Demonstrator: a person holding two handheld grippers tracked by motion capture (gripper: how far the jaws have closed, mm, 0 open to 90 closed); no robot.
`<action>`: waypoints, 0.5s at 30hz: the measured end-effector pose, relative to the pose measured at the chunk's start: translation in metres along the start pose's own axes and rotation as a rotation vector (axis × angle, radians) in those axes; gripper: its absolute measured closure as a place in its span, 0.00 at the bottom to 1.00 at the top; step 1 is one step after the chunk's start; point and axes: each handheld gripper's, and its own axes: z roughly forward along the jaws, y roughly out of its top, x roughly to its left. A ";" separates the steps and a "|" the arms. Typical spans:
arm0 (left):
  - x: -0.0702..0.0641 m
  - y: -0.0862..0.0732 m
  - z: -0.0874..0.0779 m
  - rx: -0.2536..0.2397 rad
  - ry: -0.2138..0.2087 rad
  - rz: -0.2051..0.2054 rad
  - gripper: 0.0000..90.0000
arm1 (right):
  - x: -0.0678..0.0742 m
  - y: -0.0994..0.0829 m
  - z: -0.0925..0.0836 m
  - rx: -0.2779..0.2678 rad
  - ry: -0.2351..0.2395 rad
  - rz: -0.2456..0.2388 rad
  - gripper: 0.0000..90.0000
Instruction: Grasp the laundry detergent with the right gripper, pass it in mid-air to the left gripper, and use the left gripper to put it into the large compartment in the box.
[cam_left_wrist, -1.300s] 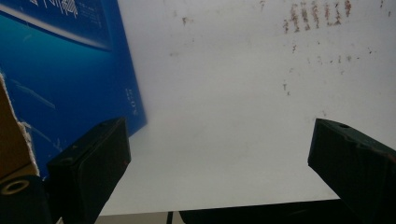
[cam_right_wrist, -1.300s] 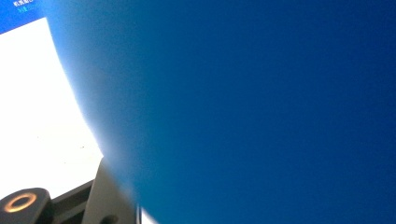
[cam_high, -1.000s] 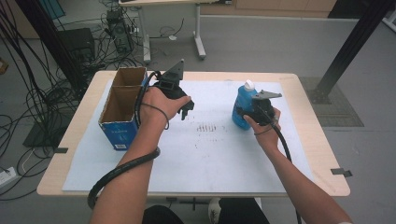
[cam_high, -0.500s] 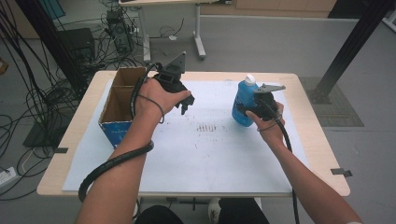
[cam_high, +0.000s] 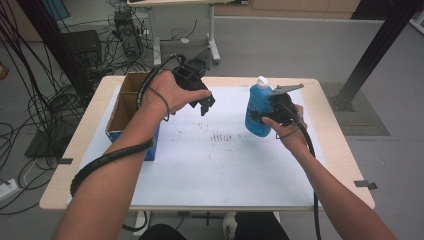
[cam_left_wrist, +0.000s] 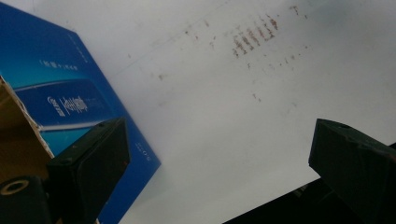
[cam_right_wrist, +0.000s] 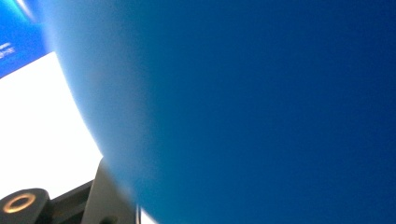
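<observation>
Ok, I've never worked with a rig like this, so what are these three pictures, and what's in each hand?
There is no robot arm: a person holds a two-jaw tool in each hand. The high view looks down on the white-covered table. The left gripper is empty, with its jaws apart. Its own camera shows the two black jaws over the white cover, with the open blue cardboard box beside them. The right gripper is shut on a blue bottle with a white cap, held upright above the table. Its camera sits so close that the bottle's blue side crowds the picture.
</observation>
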 end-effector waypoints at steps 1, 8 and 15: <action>0.000 0.001 -0.003 -0.007 -0.005 0.030 0.07 | 0.003 0.002 0.000 0.007 0.019 -0.008 0.50; -0.001 0.006 -0.018 -0.026 0.001 0.164 0.06 | 0.017 0.010 0.003 0.030 0.080 -0.036 0.50; -0.005 0.009 -0.029 -0.041 -0.004 0.277 0.06 | 0.029 0.024 0.008 0.043 0.141 -0.068 0.50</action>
